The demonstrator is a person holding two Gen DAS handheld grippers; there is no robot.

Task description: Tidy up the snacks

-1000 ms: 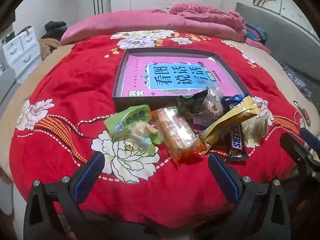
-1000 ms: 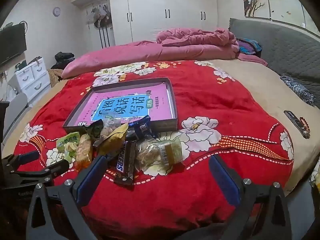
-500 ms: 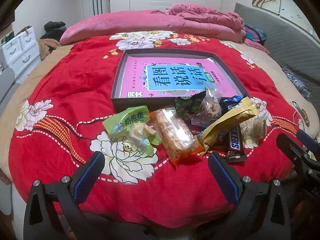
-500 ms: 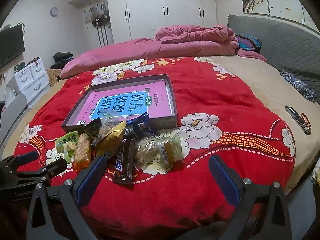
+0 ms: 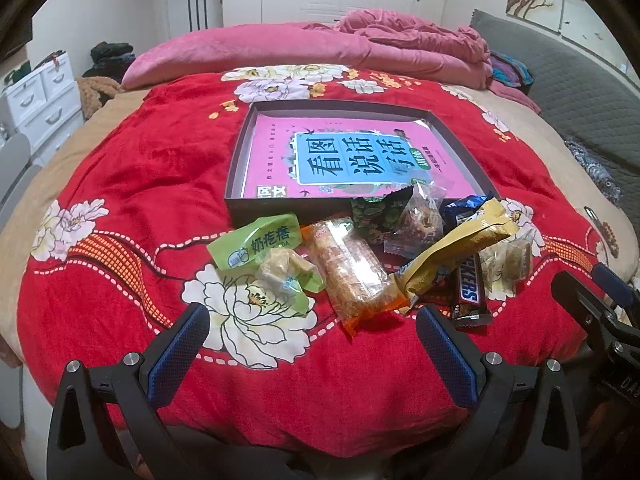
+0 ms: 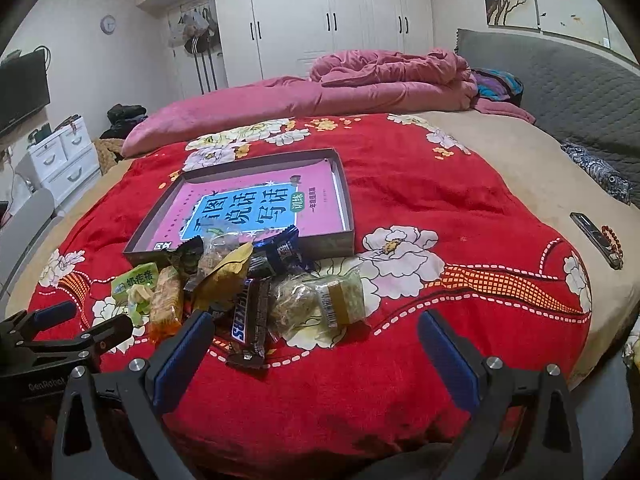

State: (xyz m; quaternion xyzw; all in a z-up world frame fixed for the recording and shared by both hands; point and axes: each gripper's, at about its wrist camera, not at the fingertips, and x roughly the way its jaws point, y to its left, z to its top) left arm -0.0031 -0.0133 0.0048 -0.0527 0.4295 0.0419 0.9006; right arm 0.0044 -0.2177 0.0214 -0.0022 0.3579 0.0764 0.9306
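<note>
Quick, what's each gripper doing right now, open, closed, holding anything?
Left gripper: open, holding nothing, short of the snack pile.
Right gripper: open, holding nothing, above the red blanket.

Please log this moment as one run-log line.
left gripper open, empty | right gripper open, empty | snacks piled before tray | none placed

Black hand-held gripper (image 5: 308, 334), blue ribbed pads (image 5: 176, 350), silver screws
</note>
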